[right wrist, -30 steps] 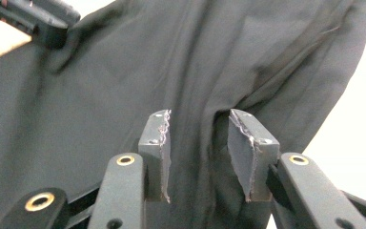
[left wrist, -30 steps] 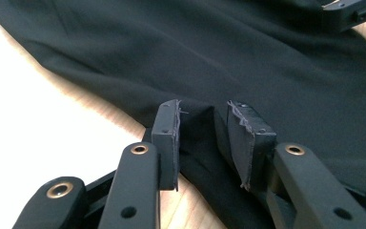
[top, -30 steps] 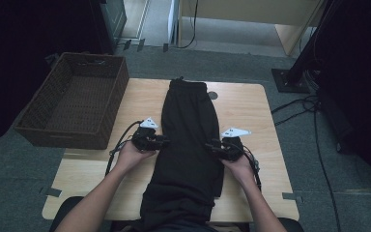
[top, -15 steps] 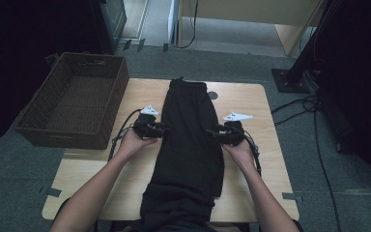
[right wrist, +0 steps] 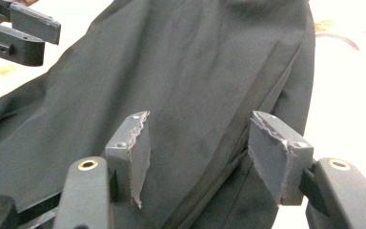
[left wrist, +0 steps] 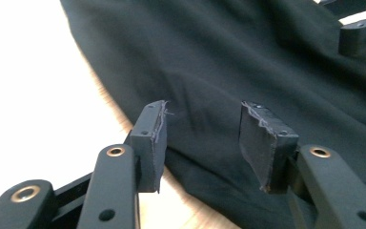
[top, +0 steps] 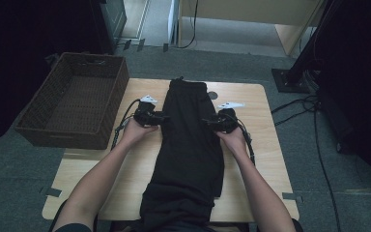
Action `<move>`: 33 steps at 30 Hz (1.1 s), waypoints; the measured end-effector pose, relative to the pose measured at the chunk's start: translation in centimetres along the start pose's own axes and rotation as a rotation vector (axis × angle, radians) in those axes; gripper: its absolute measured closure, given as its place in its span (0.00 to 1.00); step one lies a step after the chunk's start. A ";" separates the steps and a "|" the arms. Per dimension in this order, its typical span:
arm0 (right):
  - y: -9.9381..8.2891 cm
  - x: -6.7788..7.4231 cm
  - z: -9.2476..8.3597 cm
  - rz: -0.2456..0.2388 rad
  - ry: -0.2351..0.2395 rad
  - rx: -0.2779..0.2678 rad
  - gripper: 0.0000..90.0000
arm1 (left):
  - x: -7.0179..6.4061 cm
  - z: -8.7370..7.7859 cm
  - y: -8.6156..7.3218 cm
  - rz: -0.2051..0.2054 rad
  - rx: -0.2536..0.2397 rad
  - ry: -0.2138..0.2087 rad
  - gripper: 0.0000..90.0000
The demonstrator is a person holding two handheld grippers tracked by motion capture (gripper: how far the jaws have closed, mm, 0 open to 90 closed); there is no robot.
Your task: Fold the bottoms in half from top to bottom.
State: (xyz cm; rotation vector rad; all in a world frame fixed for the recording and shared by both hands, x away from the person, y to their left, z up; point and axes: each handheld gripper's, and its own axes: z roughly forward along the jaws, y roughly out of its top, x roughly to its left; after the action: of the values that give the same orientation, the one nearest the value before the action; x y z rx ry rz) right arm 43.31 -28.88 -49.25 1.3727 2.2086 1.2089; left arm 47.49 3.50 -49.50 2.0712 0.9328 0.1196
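A black garment (top: 188, 145) lies lengthwise down the middle of the wooden table (top: 265, 159), its near end hanging over the front edge. My left gripper (top: 160, 117) sits at the garment's left edge and my right gripper (top: 209, 123) at its right edge, pointing at each other. In the left gripper view the left gripper (left wrist: 202, 138) is open over the dark cloth (left wrist: 248, 62); its jaws have just been opening and no cloth is pinched. In the right gripper view the right gripper (right wrist: 198, 143) is also open above the cloth (right wrist: 186, 62), its jaws having just been opening too.
A brown wicker basket (top: 38, 130) stands off the table's left side. A small dark round spot (top: 213, 95) marks the table beside the garment's far end. Black cables (top: 319, 140) trail over the floor on the right, near a stand's base (top: 290, 79).
Both hands have slid along the garment's edges toward the far end of the table. Both grippers' jaws stand wider than before.
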 end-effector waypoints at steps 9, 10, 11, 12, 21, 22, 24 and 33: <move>1.3 -0.8 0.8 -0.024 -0.031 -0.008 0.45 | 0.9 0.0 2.0 -0.004 0.028 0.035 0.61; 1.5 -0.8 0.9 -0.017 -0.032 0.010 0.44 | 0.8 -0.1 2.2 -0.004 0.016 0.036 0.61; 1.6 -0.9 1.0 -0.020 -0.031 0.015 0.44 | 0.9 -0.1 2.6 0.002 0.011 0.034 0.61; 1.7 -1.0 1.1 -0.018 -0.034 0.021 0.44 | 1.0 0.1 2.9 0.002 0.014 0.037 0.60; 1.3 -2.1 2.9 0.003 -0.089 0.013 0.39 | 1.9 2.4 3.1 0.007 0.073 0.046 0.55; 1.1 -2.3 3.1 0.009 -0.099 0.021 0.38 | 2.0 2.5 3.0 0.004 0.074 0.042 0.55; 0.7 -2.8 3.6 0.028 -0.112 0.035 0.36 | 1.9 2.8 2.7 0.011 0.079 0.047 0.54; 0.5 -2.3 4.2 -0.032 -0.134 0.045 0.42 | 1.9 3.3 1.7 0.026 0.073 0.055 0.55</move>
State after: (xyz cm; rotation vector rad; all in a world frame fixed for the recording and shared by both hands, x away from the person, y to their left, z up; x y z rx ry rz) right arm 47.32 -28.54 -51.92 1.3871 2.1683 1.0310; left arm 51.11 1.98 -50.85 2.1577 0.9563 0.1597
